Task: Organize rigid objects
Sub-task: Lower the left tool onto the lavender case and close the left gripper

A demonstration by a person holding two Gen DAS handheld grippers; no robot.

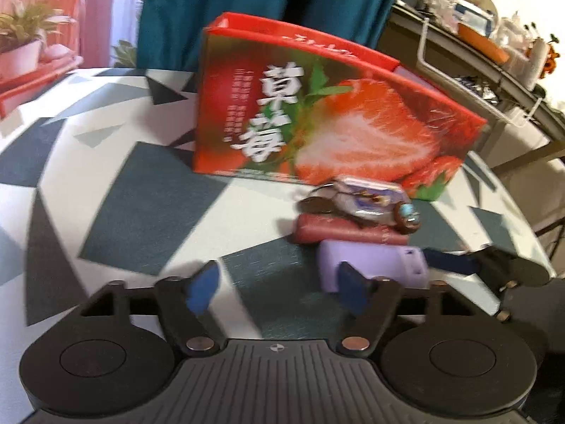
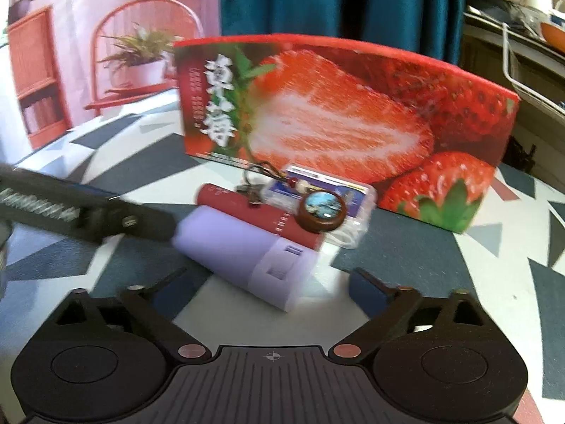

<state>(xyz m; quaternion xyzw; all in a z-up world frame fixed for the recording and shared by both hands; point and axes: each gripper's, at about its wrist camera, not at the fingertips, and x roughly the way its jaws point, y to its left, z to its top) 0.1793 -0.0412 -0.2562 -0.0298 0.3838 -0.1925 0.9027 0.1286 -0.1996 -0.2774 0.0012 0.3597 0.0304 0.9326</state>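
Lilac power bank (image 2: 243, 258) (blurred) lying flat.

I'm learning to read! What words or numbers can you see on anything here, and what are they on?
"草莓": big white characters on the front of the strawberry box.
Small columns of text beside those characters on the box: too blurred to read.
Print on the red tube: too blurred to read.
Label on the clear packet: too blurred to read.
Purple case: no words show.
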